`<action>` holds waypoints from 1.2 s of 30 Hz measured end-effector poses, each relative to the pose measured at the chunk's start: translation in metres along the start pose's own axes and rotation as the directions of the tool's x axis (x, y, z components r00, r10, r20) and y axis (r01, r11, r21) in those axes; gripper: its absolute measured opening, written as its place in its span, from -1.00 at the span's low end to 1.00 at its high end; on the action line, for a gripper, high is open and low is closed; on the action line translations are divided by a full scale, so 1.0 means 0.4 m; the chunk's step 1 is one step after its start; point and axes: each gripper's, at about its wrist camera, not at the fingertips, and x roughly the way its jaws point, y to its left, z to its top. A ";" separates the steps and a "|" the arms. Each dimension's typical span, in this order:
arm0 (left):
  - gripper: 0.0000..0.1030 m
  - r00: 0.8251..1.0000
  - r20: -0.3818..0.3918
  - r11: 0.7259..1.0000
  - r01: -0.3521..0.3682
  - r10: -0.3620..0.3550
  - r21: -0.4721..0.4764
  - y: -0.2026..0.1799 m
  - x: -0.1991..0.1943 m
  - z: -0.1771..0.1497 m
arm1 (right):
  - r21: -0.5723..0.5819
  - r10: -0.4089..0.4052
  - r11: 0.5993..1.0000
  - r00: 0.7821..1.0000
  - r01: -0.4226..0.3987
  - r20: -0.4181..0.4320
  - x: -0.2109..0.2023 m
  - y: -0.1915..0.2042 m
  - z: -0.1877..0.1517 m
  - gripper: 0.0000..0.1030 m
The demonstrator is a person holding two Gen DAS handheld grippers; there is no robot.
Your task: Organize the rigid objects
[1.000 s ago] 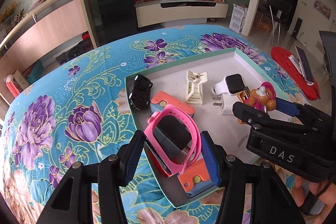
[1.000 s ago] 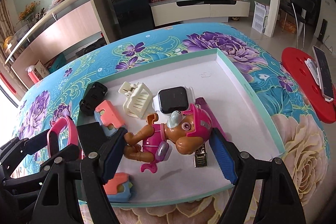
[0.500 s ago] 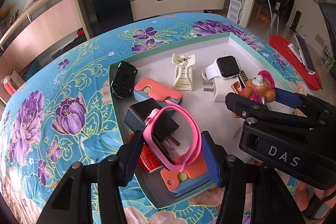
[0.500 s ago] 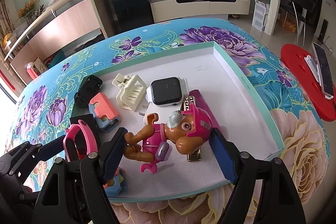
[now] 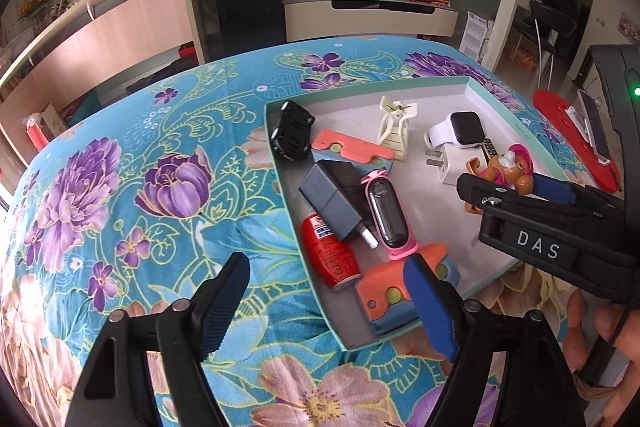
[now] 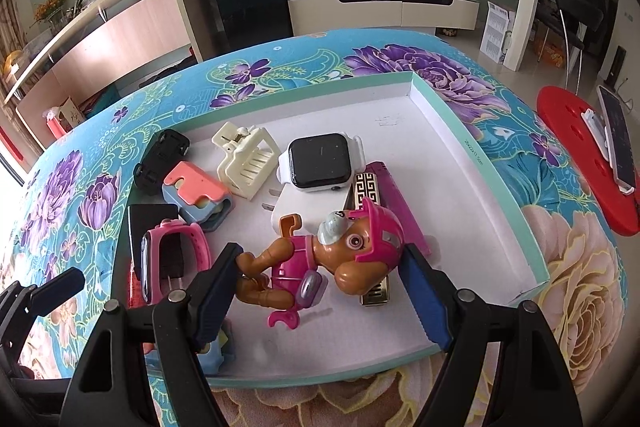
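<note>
A pink watch (image 5: 386, 215) lies on a black charger (image 5: 336, 199) in the white tray (image 5: 472, 79) with the teal rim. My left gripper (image 5: 326, 307) hangs just in front of the tray's near corner. Its jaws are opening and nothing is between them. My right gripper (image 6: 318, 287) is shut on a brown toy dog (image 6: 340, 251) in a pink hat, held a little above the tray floor (image 6: 460, 155). In the left wrist view the right gripper (image 5: 516, 195) and the dog (image 5: 506, 171) sit at the right. The pink watch (image 6: 160, 263) shows at the right wrist view's left.
The tray also holds a black toy car (image 5: 292, 135), a cream hair clip (image 5: 394, 131), a white smartwatch (image 5: 460, 131) on a white plug, a red tube (image 5: 328, 247) and two orange-blue holders (image 5: 396, 291). A red stool (image 6: 580, 155) with a phone stands at the right.
My left gripper has let go of the pink watch, which now rests on the black charger. Its jaws have spread wide and drawn back. The right gripper still holds the dog in place.
</note>
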 end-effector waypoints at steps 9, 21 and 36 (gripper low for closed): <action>1.00 0.987 0.061 0.980 -0.141 0.150 -0.140 0.115 -0.045 -0.057 | -0.039 -0.016 0.999 1.000 0.017 0.024 -0.010 0.019 -0.014 0.62; 1.00 0.967 0.071 0.942 -0.220 0.245 -0.254 0.209 -0.123 -0.132 | -0.084 -0.019 0.996 0.999 0.022 0.041 -0.067 0.040 -0.080 0.93; 1.00 0.955 0.031 0.925 -0.278 0.295 -0.261 0.215 -0.208 -0.215 | -0.174 0.011 0.985 0.999 -0.005 0.037 -0.166 0.115 -0.149 0.93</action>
